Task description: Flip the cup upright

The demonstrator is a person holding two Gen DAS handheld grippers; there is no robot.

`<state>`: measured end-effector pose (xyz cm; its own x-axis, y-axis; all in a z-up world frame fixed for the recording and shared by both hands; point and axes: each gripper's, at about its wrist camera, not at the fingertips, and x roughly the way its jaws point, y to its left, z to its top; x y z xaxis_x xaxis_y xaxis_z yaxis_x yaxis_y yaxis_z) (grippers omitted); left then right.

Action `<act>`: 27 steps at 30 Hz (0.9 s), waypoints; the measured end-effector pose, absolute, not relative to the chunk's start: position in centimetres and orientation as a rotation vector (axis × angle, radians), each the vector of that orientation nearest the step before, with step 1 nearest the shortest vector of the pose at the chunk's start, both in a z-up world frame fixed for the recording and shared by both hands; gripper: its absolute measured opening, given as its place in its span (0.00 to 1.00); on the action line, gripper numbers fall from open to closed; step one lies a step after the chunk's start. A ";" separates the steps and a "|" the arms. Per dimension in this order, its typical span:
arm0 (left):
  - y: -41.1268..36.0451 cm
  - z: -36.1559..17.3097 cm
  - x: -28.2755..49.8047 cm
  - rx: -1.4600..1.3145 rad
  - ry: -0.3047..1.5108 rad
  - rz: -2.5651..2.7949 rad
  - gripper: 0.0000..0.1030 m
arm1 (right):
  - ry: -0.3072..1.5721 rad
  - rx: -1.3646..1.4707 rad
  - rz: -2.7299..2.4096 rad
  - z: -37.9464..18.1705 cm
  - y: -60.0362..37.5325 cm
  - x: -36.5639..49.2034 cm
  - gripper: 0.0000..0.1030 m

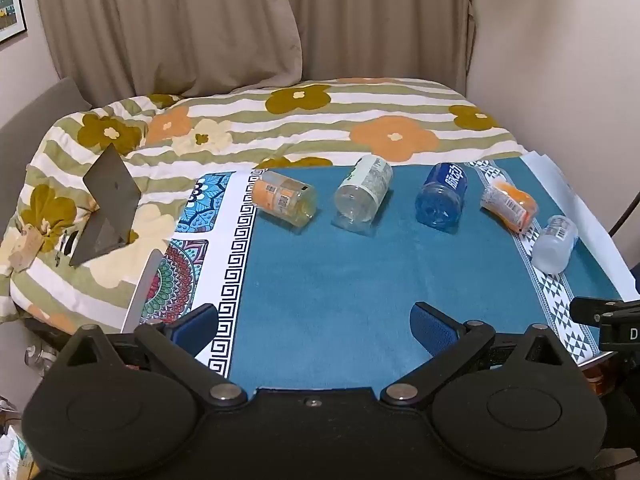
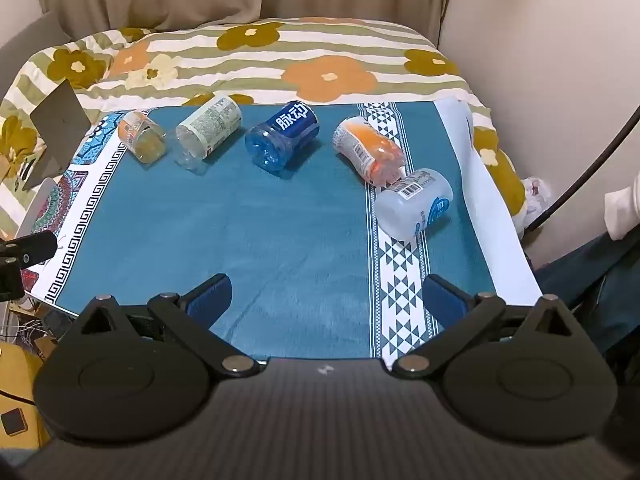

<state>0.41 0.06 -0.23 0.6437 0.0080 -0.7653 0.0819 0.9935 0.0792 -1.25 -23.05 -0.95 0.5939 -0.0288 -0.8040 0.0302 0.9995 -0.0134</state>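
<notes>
Several cut-bottle cups lie on their sides in a row on the teal cloth (image 1: 320, 280). From left: an orange-labelled clear cup (image 1: 284, 198) (image 2: 142, 136), a white-labelled clear cup (image 1: 362, 196) (image 2: 208, 132), a blue cup (image 1: 440, 194) (image 2: 282, 136), an orange cup (image 1: 508, 204) (image 2: 370, 150) and a frosted white cup (image 1: 556, 244) (image 2: 414, 202). My left gripper (image 1: 314, 320) is open and empty, low over the cloth's near edge. My right gripper (image 2: 326, 292) is open and empty, near the front edge, short of the frosted cup.
A flowered quilt (image 1: 320, 120) covers the bed behind the cloth. A grey stand (image 1: 106, 208) (image 2: 56, 136) sits at the left on the quilt. Curtains and a wall lie behind. The other gripper's tip (image 1: 600, 312) (image 2: 24, 248) shows at each frame's side.
</notes>
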 end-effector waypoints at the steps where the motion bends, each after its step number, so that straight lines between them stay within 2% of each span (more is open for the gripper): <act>1: 0.1 -0.3 0.6 0.111 0.875 -0.045 1.00 | 0.934 0.002 -0.033 -0.9 -23.0 -1.3 1.00; 2: -0.3 -0.1 0.3 0.110 0.832 -0.028 1.00 | 0.934 0.001 -0.033 -0.9 -23.0 -1.3 1.00; 27: -0.2 1.0 0.0 0.126 0.816 -0.016 1.00 | 0.934 0.000 -0.027 -0.5 -22.5 -1.1 1.00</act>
